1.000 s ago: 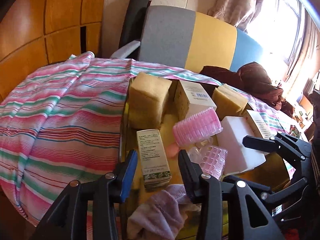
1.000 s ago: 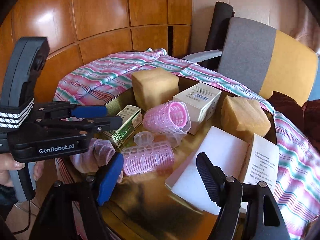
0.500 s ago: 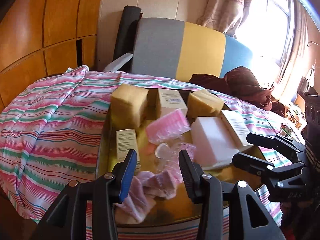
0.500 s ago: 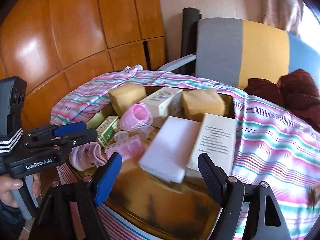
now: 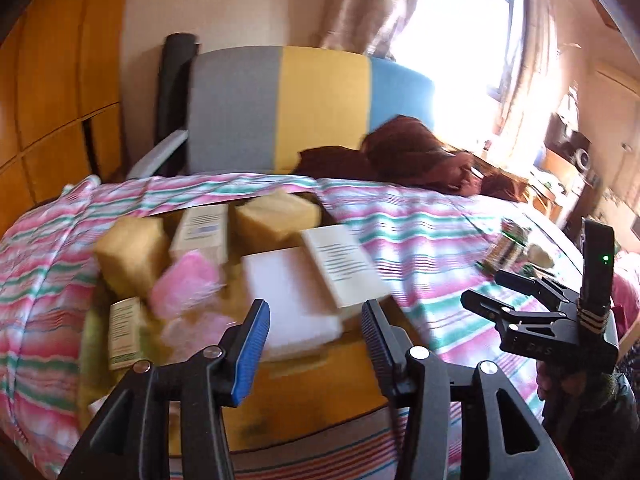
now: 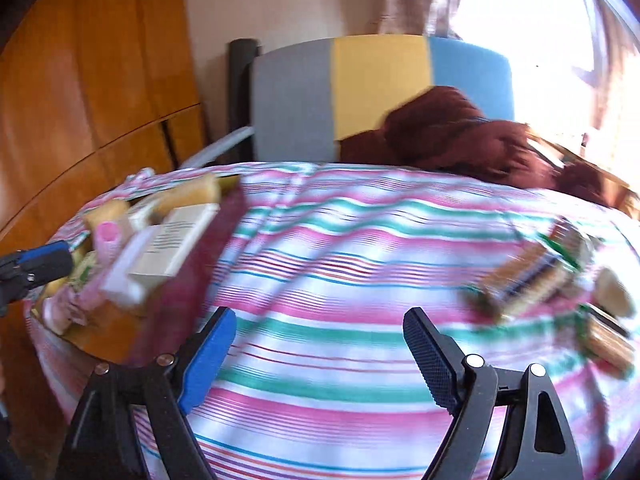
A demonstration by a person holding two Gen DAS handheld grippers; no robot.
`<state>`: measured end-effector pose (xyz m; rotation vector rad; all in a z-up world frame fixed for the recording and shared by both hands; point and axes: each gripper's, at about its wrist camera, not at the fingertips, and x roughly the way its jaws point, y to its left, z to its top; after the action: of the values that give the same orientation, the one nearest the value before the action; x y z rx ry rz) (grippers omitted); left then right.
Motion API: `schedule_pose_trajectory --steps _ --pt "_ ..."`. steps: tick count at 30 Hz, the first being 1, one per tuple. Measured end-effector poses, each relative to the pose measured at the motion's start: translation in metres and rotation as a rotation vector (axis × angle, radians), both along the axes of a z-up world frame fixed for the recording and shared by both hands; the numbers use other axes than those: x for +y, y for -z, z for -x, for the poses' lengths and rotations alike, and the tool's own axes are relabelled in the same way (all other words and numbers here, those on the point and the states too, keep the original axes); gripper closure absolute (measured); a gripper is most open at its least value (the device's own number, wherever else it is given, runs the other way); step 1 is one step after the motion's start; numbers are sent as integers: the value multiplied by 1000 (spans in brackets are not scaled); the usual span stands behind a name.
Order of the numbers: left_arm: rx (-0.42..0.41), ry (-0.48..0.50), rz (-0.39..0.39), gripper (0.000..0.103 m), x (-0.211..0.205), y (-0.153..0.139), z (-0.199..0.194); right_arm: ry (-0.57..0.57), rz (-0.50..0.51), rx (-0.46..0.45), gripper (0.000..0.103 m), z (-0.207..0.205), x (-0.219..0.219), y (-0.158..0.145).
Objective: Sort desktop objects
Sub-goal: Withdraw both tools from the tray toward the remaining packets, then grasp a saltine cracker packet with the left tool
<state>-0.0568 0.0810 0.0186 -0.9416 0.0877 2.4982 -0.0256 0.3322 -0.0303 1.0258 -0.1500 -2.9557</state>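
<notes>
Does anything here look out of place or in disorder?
A few blurred items lie loose on the striped cloth, apart from the group on the yellow tray. Both tools, left and right, are open and empty.

Home bedroom or living room: pink, green and white striped cloth [image 5: 400,216] covering the surface; behind it a grey, yellow and blue upholstered chair back [image 5: 308,108]; orange-brown wooden wall panelling [image 5: 52,92] left of it; beige curtains [image 5: 360,0] and bright window [image 5: 460,20] to the chair's right.
</notes>
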Motion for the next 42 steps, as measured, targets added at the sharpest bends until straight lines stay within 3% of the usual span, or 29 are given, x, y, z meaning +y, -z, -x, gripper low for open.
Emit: schedule_pose_trajectory --steps 7,13,22,24,31,42 --pt "-42 202 47 53 98 10 0 256 12 -13 16 -32 90 14" --pt "-51 310 91 53 166 23 -6 382 11 -41 14 -49 133 30" --pt "-79 411 116 50 236 35 18 422 157 -30 12 -52 156 42" --pt "-91 441 108 44 249 39 22 417 184 -11 10 -55 158 43" --pt "-103 511 130 43 288 52 36 392 263 39 4 -60 164 46" --pt "-138 603 100 43 327 64 61 375 273 38 0 -57 162 48"
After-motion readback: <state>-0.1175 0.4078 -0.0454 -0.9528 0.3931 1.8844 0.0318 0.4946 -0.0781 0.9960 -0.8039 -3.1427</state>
